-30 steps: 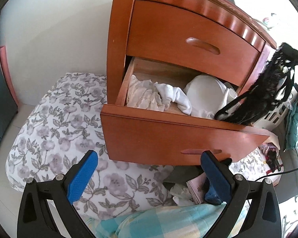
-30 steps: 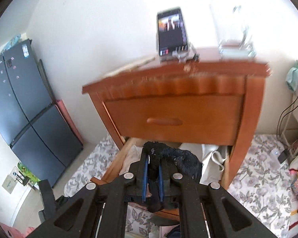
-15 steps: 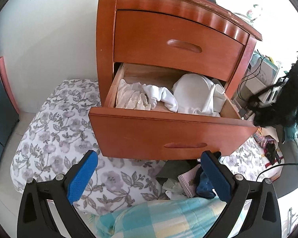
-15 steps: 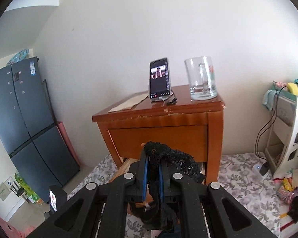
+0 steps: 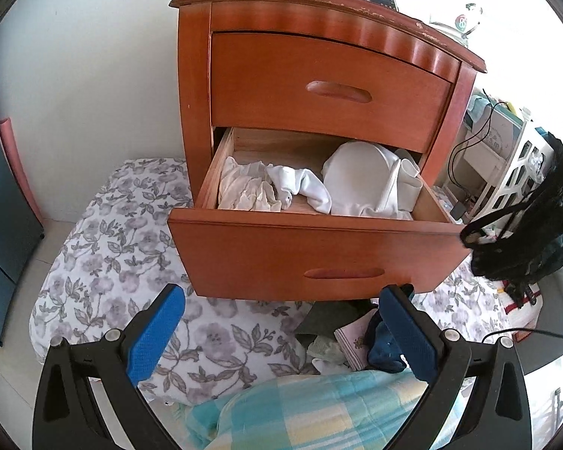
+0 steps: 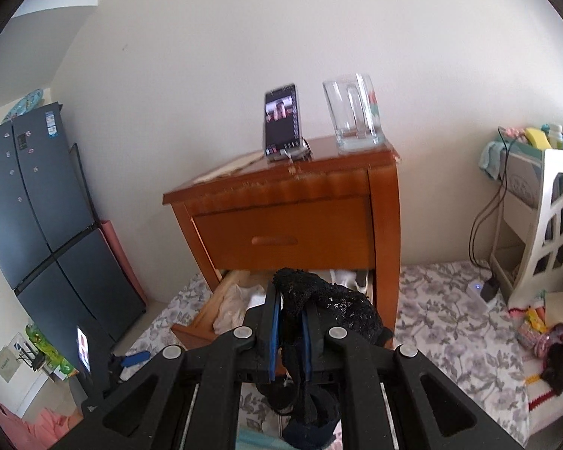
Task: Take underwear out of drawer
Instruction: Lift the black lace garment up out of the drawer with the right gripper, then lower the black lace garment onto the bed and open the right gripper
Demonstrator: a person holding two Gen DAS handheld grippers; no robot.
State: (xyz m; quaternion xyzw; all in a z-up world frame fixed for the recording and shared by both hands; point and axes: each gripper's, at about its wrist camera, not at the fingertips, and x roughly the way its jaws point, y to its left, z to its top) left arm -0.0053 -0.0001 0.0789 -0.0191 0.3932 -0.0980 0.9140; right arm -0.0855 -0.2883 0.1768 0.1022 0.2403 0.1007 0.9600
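- Now that the right gripper (image 6: 289,332) has drawn back from the nightstand (image 5: 319,86), the black lace underwear (image 6: 319,300) hangs clear of the open lower drawer (image 5: 319,251), off its right end in the left wrist view.
- The right fingers (image 6: 275,333) stand narrow, pinching the lace between the blue pads; the gap has just eased slightly wider, yet the cloth is still between them, draped over the tips and trailing below.
- The left gripper (image 5: 281,330) is spread wide and empty, hovering over the flowered bedding (image 5: 105,262) in front of the drawer.
- A second ago the garment dangled right at the drawer's right corner and the right camera sat close under the upper drawer; now the whole nightstand, with the phone (image 6: 281,123) and the glass mug (image 6: 353,116) on top, shows from farther off.
- For the task, this piece counts as out; white garments (image 5: 360,183) remain inside, so more picking may follow.
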